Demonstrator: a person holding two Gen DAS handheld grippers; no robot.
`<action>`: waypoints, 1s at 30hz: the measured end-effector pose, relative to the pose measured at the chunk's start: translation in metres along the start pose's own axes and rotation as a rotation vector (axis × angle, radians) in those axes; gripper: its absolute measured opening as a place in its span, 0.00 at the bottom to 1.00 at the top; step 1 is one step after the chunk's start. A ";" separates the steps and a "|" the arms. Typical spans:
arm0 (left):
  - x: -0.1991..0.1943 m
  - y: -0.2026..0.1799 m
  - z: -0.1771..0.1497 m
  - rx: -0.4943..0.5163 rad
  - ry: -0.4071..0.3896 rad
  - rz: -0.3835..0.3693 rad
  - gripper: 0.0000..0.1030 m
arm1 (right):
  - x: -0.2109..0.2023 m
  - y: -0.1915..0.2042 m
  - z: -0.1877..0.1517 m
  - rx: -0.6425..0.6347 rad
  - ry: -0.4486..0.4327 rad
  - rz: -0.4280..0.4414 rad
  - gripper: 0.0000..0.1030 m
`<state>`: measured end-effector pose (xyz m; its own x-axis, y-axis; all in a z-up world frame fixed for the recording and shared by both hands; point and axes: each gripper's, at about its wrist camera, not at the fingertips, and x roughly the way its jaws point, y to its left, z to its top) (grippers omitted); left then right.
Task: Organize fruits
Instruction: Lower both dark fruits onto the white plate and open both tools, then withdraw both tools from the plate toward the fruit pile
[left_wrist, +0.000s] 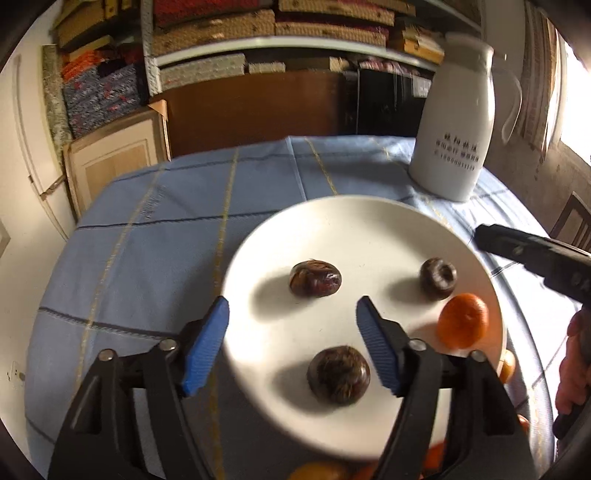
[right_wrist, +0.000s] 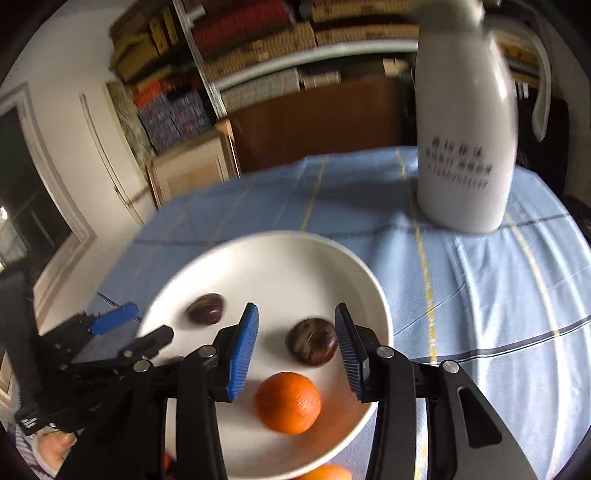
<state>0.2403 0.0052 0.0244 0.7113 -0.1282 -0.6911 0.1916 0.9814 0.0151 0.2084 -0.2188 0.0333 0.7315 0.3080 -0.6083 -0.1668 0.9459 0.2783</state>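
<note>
A white plate (left_wrist: 332, 221) (right_wrist: 258, 251) lies on the blue tablecloth. It holds three dark brown round fruits (left_wrist: 315, 278) (left_wrist: 438, 277) (left_wrist: 338, 374) and one orange (left_wrist: 461, 320) (right_wrist: 287, 402) near its right rim. My left gripper (left_wrist: 291, 341) is open and empty above the near left of the plate, with the nearest brown fruit between its fingers. My right gripper (right_wrist: 297, 349) is open and empty above the orange and a brown fruit (right_wrist: 311, 341). The left gripper (right_wrist: 129, 325) also shows in the right wrist view.
A tall white jug (left_wrist: 456, 122) (right_wrist: 467, 122) stands on the table behind the plate to the right. More oranges (left_wrist: 506, 366) (right_wrist: 328, 473) lie on the cloth by the plate's near edge. Shelves of boxes and a wooden cabinet (left_wrist: 118, 162) are beyond the table.
</note>
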 end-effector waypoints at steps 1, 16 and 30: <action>-0.009 0.002 -0.003 -0.009 -0.014 0.003 0.72 | -0.009 0.002 -0.001 -0.001 -0.017 0.006 0.44; -0.091 0.009 -0.111 -0.153 -0.086 0.082 0.95 | -0.102 0.026 -0.108 -0.153 -0.184 -0.111 0.84; -0.085 -0.043 -0.111 0.086 -0.123 0.116 0.95 | -0.101 0.033 -0.126 -0.202 -0.144 -0.172 0.85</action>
<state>0.0960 -0.0100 0.0024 0.8084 -0.0368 -0.5875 0.1569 0.9754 0.1548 0.0457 -0.2060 0.0105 0.8440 0.1378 -0.5184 -0.1501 0.9885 0.0185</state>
